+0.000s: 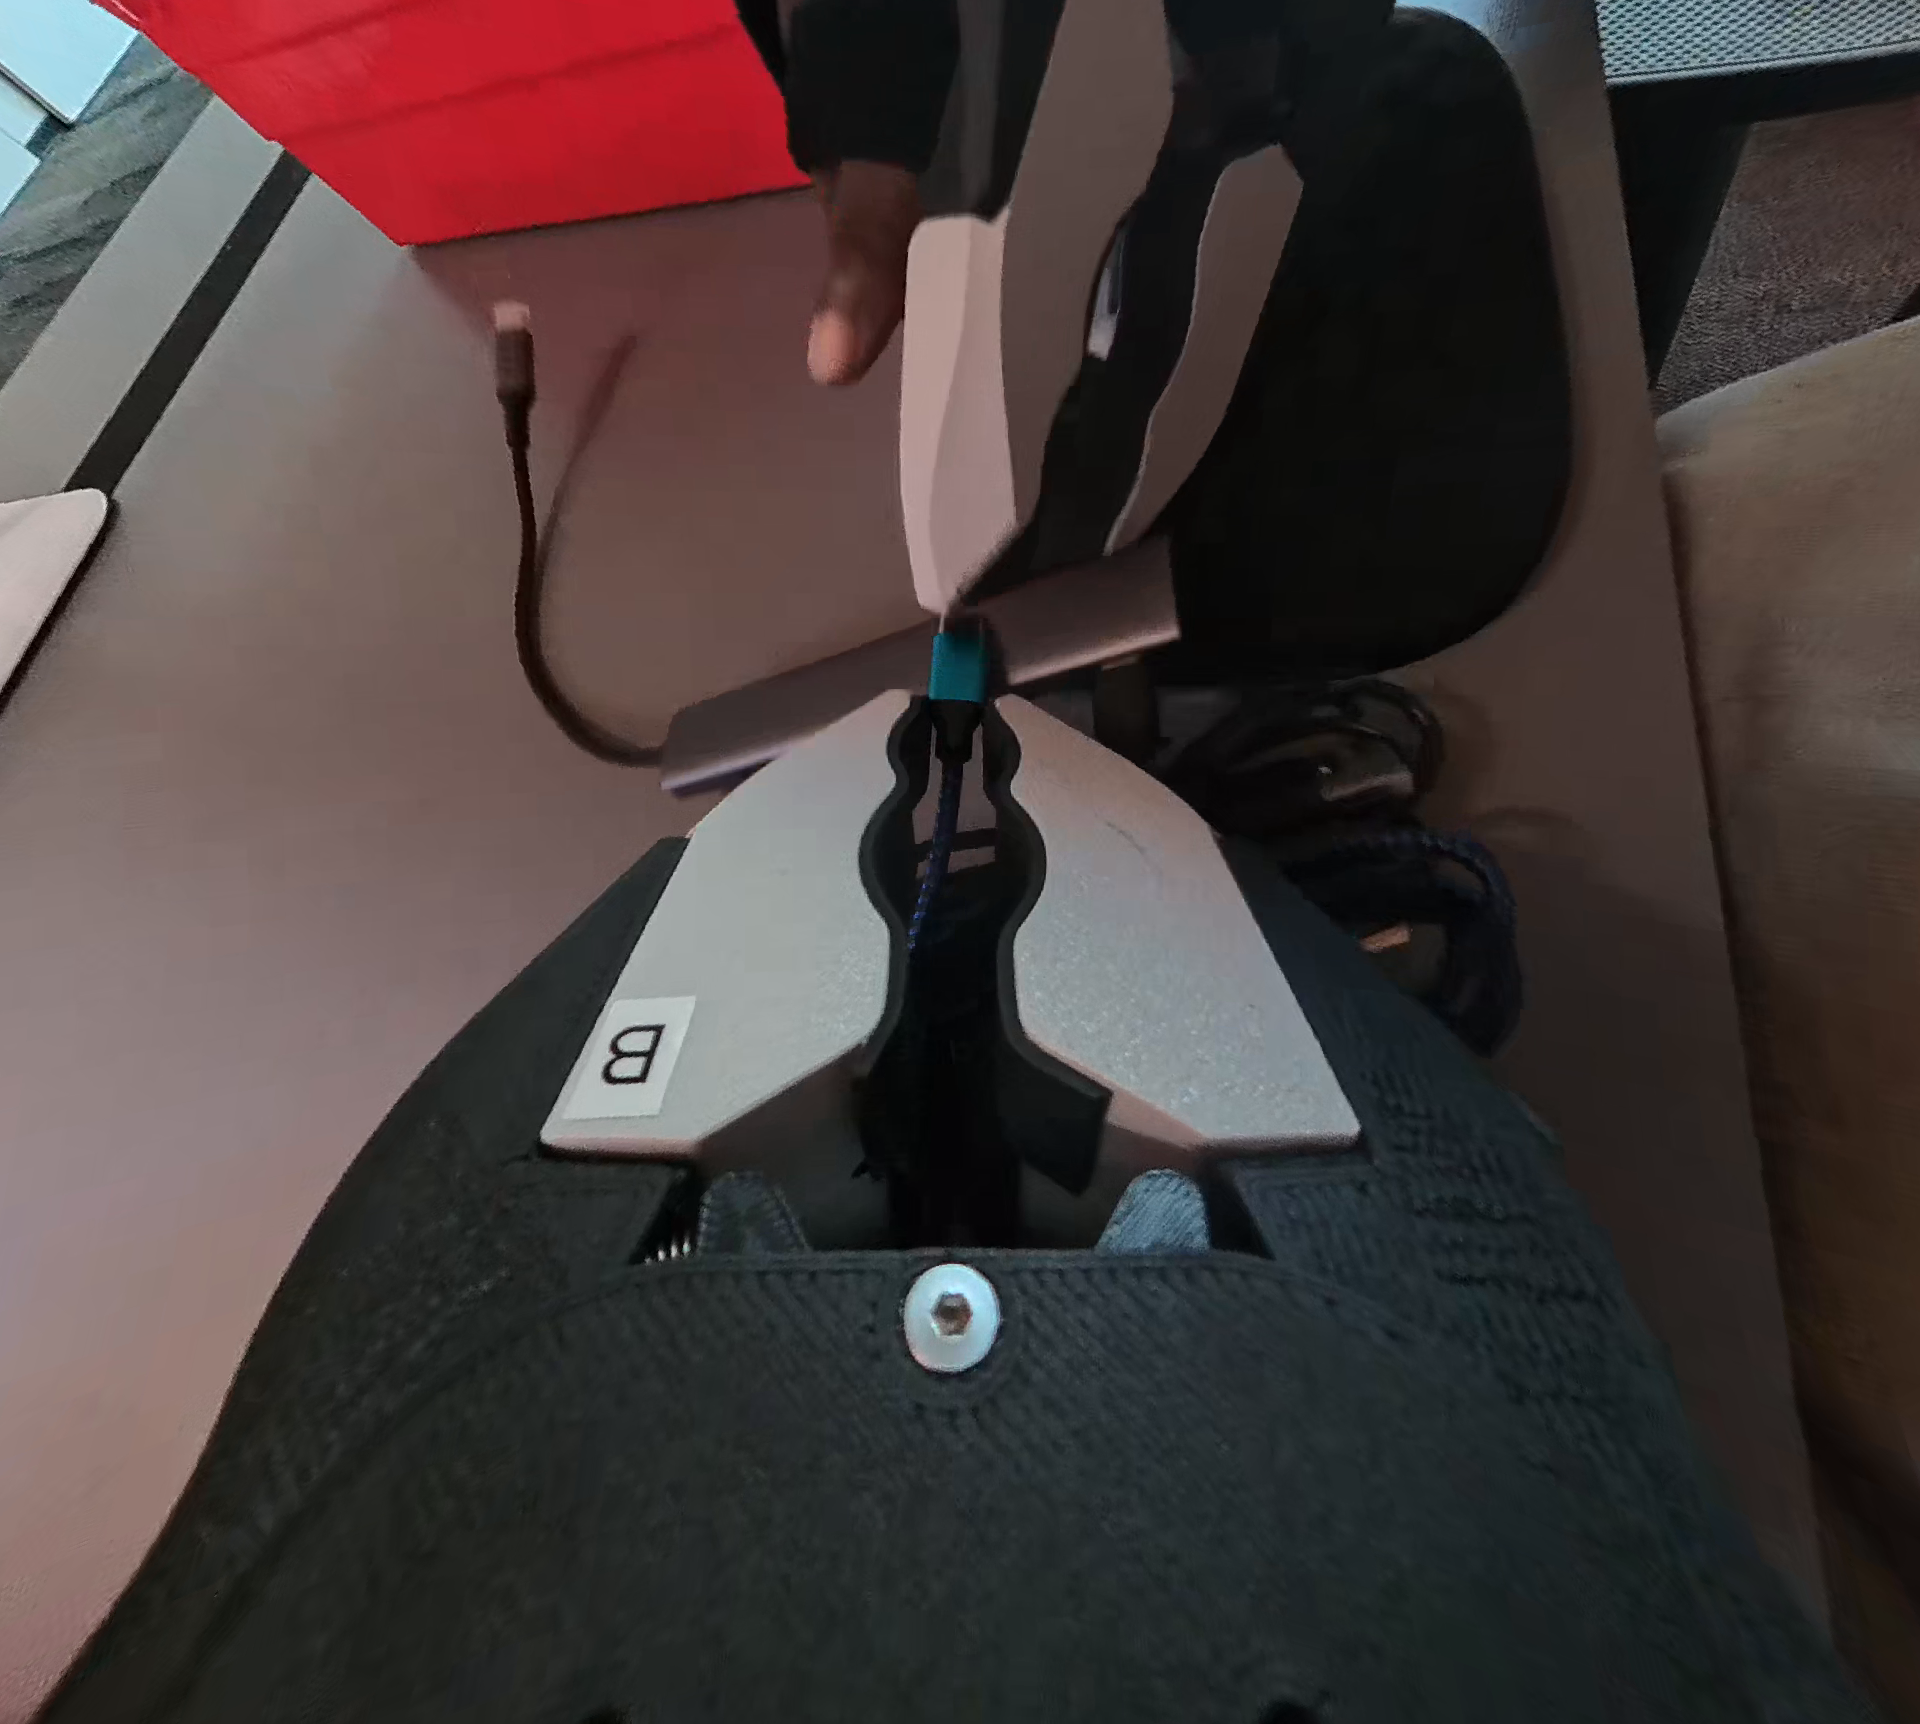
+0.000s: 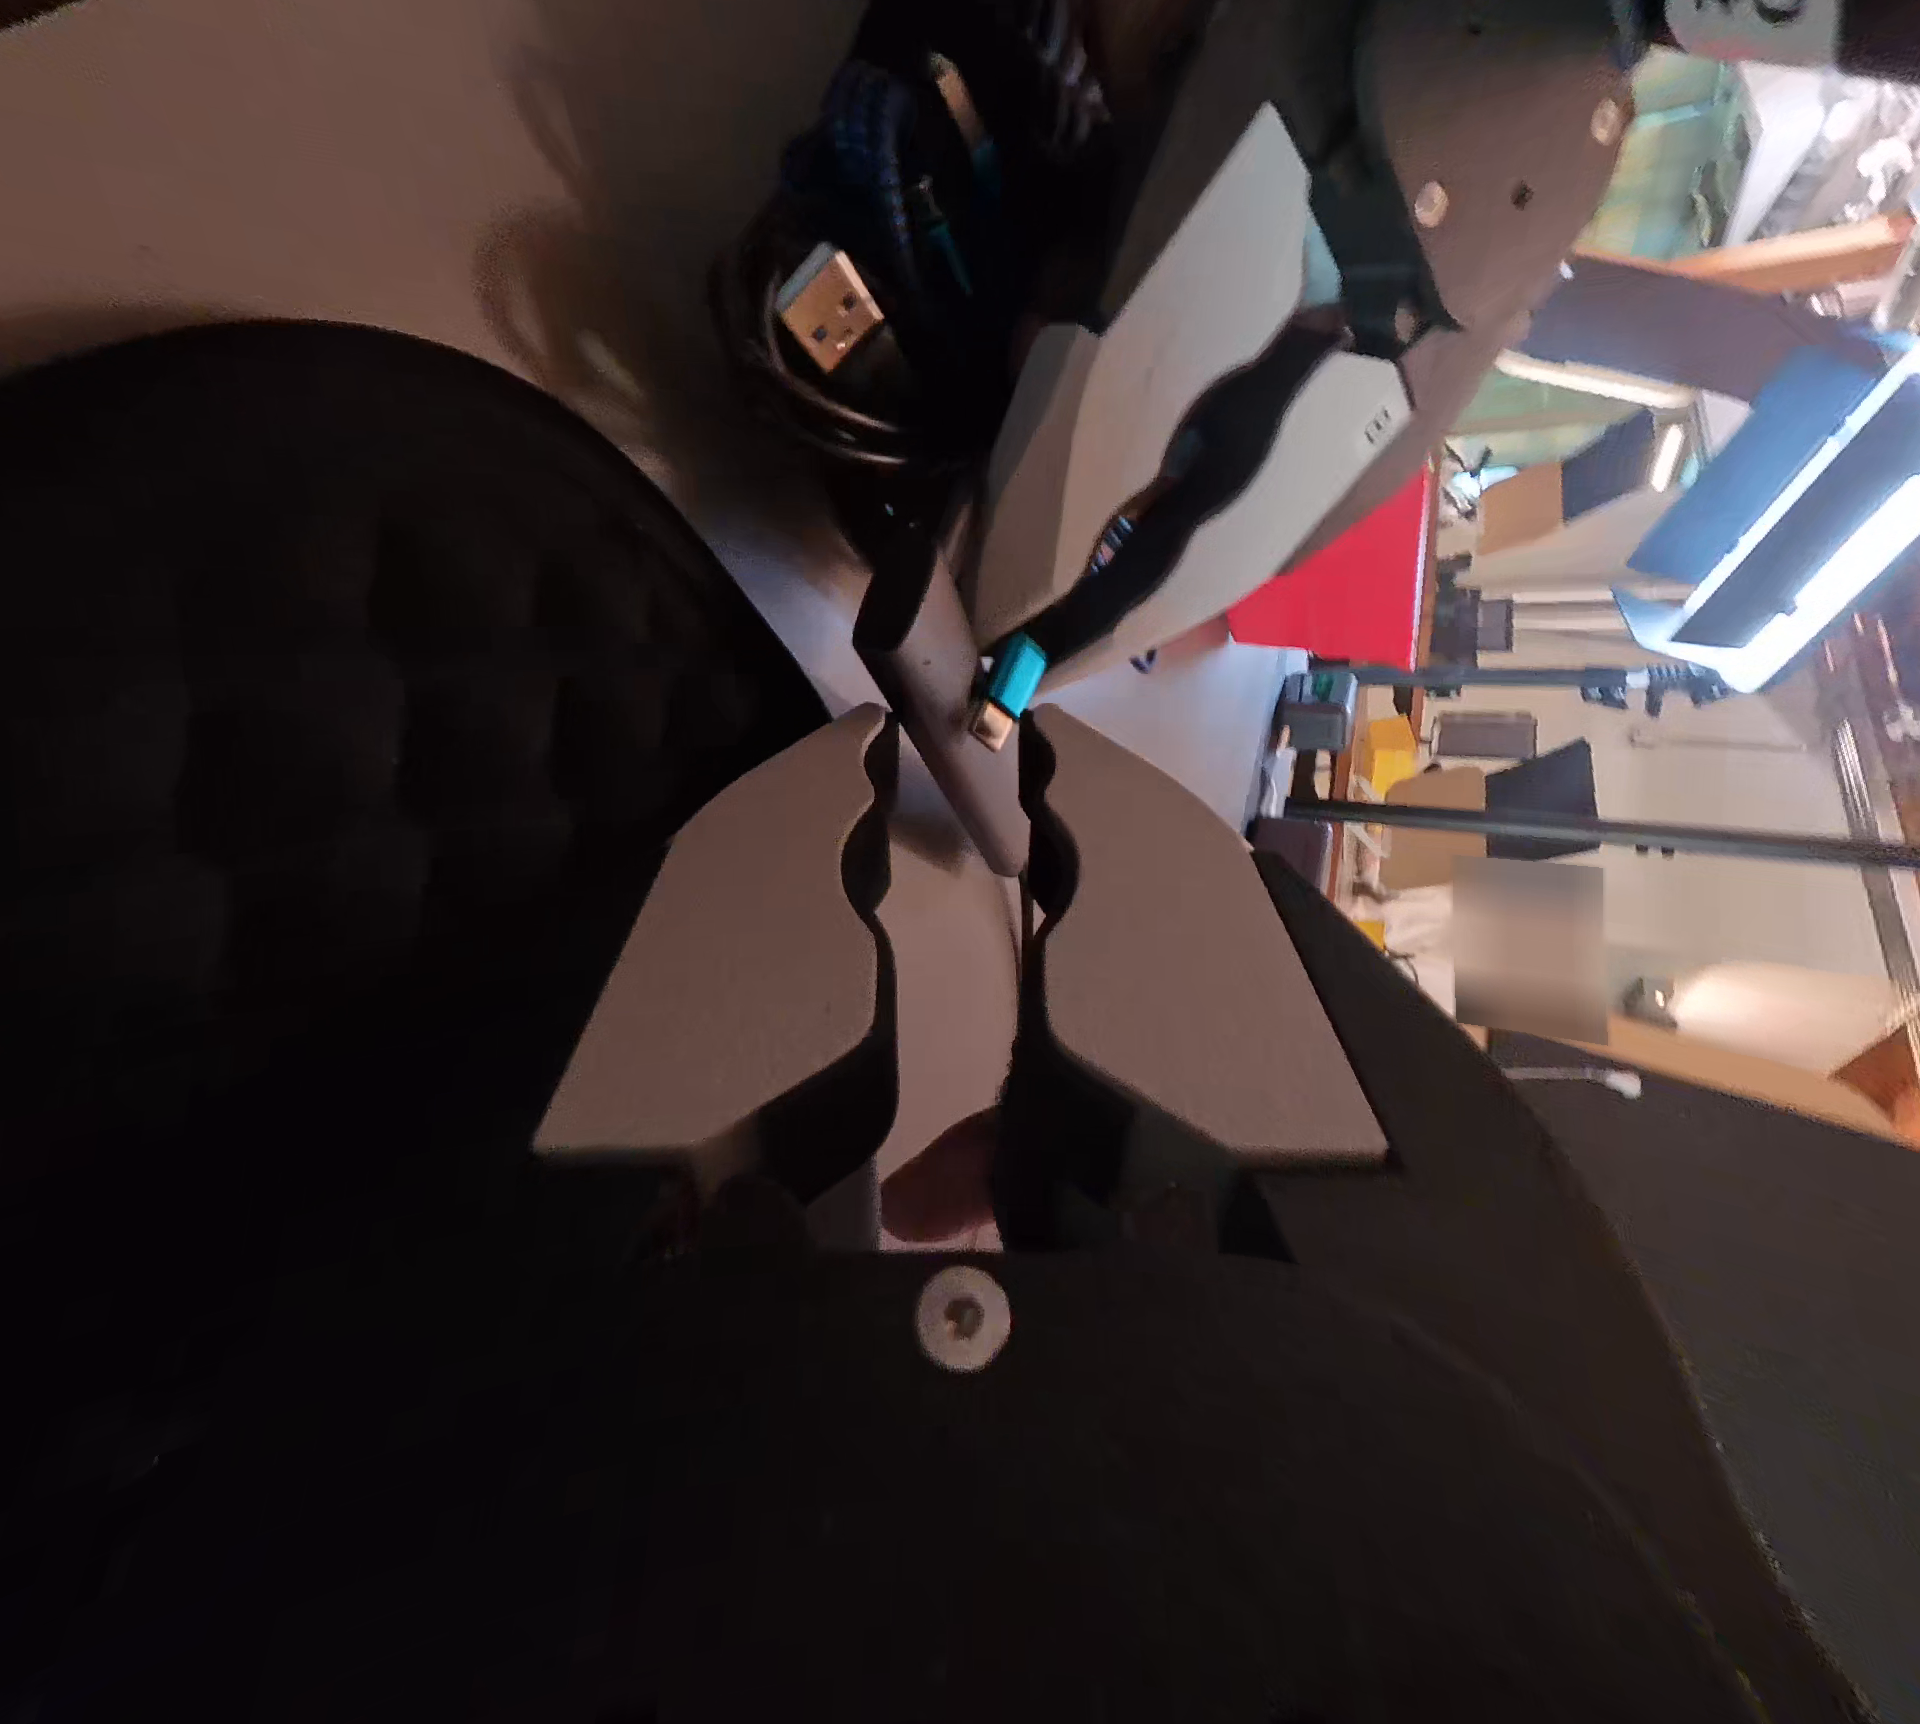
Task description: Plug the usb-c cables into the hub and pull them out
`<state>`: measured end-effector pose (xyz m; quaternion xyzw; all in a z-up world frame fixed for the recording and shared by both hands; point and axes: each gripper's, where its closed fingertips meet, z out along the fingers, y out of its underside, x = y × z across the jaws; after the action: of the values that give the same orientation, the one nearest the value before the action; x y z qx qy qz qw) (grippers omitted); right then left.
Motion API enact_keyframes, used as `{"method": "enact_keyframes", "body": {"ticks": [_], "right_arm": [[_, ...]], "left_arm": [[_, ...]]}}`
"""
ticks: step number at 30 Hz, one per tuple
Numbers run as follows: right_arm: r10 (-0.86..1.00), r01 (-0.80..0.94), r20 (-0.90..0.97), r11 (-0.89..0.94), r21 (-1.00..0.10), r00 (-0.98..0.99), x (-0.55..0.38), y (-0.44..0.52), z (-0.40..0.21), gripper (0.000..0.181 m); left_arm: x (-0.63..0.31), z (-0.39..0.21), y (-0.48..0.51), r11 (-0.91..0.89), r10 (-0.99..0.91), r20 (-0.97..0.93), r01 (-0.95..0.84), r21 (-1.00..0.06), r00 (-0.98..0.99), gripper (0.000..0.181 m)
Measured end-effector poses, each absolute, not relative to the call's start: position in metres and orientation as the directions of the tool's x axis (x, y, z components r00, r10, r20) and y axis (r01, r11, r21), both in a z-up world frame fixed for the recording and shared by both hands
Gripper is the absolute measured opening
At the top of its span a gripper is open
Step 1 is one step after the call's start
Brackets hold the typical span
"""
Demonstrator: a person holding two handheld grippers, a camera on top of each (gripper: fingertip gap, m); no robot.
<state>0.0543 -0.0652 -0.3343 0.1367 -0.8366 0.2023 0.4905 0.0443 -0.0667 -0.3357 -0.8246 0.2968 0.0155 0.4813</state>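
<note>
My left gripper (image 1: 956, 710) is shut on a blue braided cable just behind its teal USB-C plug (image 1: 954, 672). The plug points at the long side of the grey hub (image 1: 1091, 635). In the right wrist view the plug (image 2: 1013, 672) shows its bare metal tip, out of the port and right at the hub (image 2: 925, 646). My right gripper (image 2: 958, 724) comes from above and is shut on the hub; it also shows in the left wrist view (image 1: 951, 599). The hub's own short cable (image 1: 520, 531) curls left on the table.
A red box (image 1: 468, 33) stands at the back left. A black case (image 1: 1434, 324) lies behind the hub and a heap of spare cables (image 1: 1371, 843) lies to its right, one with a USB-A plug (image 2: 831, 324). A pale pad corner (image 1: 42, 552) sits at the far left. Left and right tips are no more than a few centimetres apart.
</note>
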Motion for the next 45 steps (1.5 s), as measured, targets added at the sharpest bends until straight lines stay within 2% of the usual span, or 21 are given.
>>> {"method": "enact_keyframes", "body": {"ticks": [5, 8, 12, 15, 18, 20, 23, 25, 27, 29, 31, 36, 38, 40, 42, 45], "right_arm": [[-0.072, -0.478, 0.864, 0.854, -0.205, -0.499, 0.053, -0.073, -0.337, 0.01], [-0.054, -0.483, 0.883, 0.852, -0.202, -0.466, 0.056, -0.082, -0.333, 0.009], [-0.055, -0.444, 0.907, 0.883, -0.151, -0.418, 0.059, -0.078, -0.322, 0.009], [-0.087, -0.379, 0.896, 0.921, -0.094, -0.435, 0.07, -0.062, -0.311, 0.008], [-0.159, -0.262, 0.802, 0.965, 0.004, -0.575, 0.095, -0.043, -0.312, 0.008], [-0.119, -0.192, 0.699, 0.981, -0.028, -0.706, 0.117, -0.045, -0.319, 0.009], [-0.044, -0.161, 0.609, 0.977, -0.138, -0.792, 0.132, -0.061, -0.328, 0.015], [-0.026, -0.166, 0.596, 0.969, -0.182, -0.802, 0.131, -0.062, -0.331, 0.03], [-0.022, -0.177, 0.609, 0.965, -0.196, -0.793, 0.123, -0.054, -0.329, 0.043], [-0.079, -0.217, 0.61, 0.964, -0.155, -0.788, 0.118, -0.044, -0.331, 0.048], [-0.196, -0.31, 0.615, 0.947, -0.084, -0.764, 0.115, -0.04, -0.335, 0.046], [-0.401, -0.511, 0.595, 0.86, -0.018, -0.697, 0.103, -0.054, -0.341, 0.044], [-0.45, -0.555, 0.547, 0.831, -0.034, -0.706, 0.107, -0.053, -0.351, 0.022], [-0.44, -0.574, 0.6, 0.818, -0.04, -0.668, 0.107, -0.053, -0.35, 0.018], [-0.354, -0.517, 0.687, 0.855, -0.038, -0.635, 0.102, -0.052, -0.34, 0.011], [-0.256, -0.49, 0.841, 0.872, -0.013, -0.477, 0.097, -0.056, -0.312, 0.009]], "left_arm": [[0.038, -0.334, -0.07, -0.359, -0.442, -0.311, -0.484, -0.798, 0.841, 0.008], [0.038, -0.318, -0.072, -0.303, -0.429, -0.275, -0.424, -0.854, 0.861, 0.008], [0.027, -0.29, -0.085, -0.236, -0.403, -0.154, -0.265, -0.935, 0.902, 0.008], [0.025, -0.287, -0.095, -0.231, -0.398, -0.163, -0.27, -0.935, 0.903, 0.008], [0.031, -0.289, -0.097, -0.218, -0.403, -0.201, -0.308, -0.926, 0.893, 0.008], [0.037, -0.291, -0.093, -0.211, -0.417, -0.225, -0.335, -0.918, 0.88, 0.008], [0.048, -0.3, -0.083, -0.249, -0.444, -0.253, -0.39, -0.887, 0.86, 0.008], [0.052, -0.308, -0.08, -0.27, -0.452, -0.292, -0.442, -0.856, 0.843, 0.008], [0.055, -0.313, -0.08, -0.28, -0.459, -0.309, -0.466, -0.84, 0.833, 0.008], [0.055, -0.314, -0.081, -0.273, -0.463, -0.32, -0.476, -0.836, 0.826, 0.008], [0.055, -0.311, -0.082, -0.261, -0.463, -0.311, -0.463, -0.847, 0.83, 0.008], [0.054, -0.309, -0.082, -0.252, -0.469, -0.268, -0.419, -0.872, 0.842, 0.008], [0.054, -0.311, -0.082, -0.254, -0.471, -0.269, -0.421, -0.871, 0.84, 0.008], [0.054, -0.312, -0.083, -0.252, -0.471, -0.275, -0.426, -0.869, 0.838, 0.008], [0.054, -0.312, -0.083, -0.248, -0.475, -0.278, -0.43, -0.868, 0.835, 0.008], [0.056, -0.312, -0.084, -0.252, -0.488, -0.272, -0.432, -0.866, 0.83, 0.008]]}}
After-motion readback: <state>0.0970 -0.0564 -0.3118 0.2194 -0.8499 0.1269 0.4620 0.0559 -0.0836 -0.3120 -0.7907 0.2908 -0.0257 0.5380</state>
